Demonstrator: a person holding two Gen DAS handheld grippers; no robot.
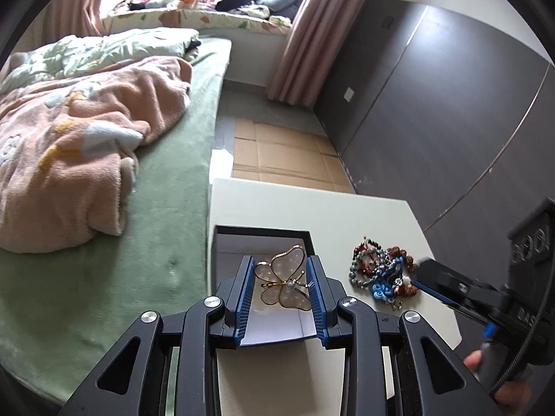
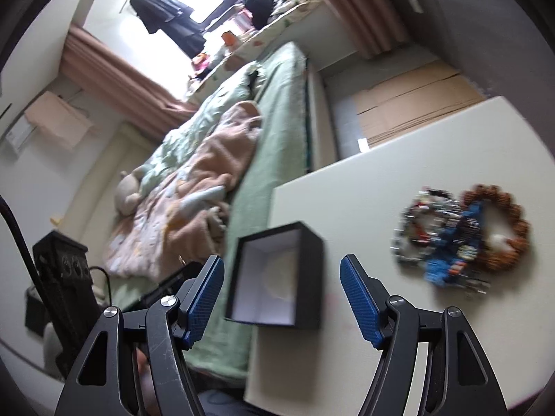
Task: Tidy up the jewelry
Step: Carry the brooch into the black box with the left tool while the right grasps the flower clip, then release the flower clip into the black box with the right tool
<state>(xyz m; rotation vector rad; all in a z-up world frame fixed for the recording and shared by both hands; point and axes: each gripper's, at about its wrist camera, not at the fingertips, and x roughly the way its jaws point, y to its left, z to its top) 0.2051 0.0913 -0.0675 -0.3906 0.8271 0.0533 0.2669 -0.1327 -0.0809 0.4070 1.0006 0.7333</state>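
Note:
My left gripper (image 1: 280, 270) is shut on a gold butterfly brooch (image 1: 282, 280) with pale wings and a pearl, and holds it over the open black box (image 1: 222, 242) with a white inside. The box (image 2: 305, 277) also shows in the right wrist view, on the table's left edge. A heap of beaded bracelets (image 1: 381, 274) lies right of the box; in the right wrist view the heap (image 2: 461, 235) is blurred. My right gripper (image 2: 281, 274) is open and empty, above the box; its body (image 1: 451, 284) shows at the right, near the bracelets.
The white table (image 1: 312, 208) stands beside a bed (image 1: 173, 208) with a green sheet and a pink blanket (image 1: 86, 138). Flattened cardboard (image 1: 277, 152) lies on the floor beyond the table. A dark wall panel (image 1: 451, 104) runs along the right.

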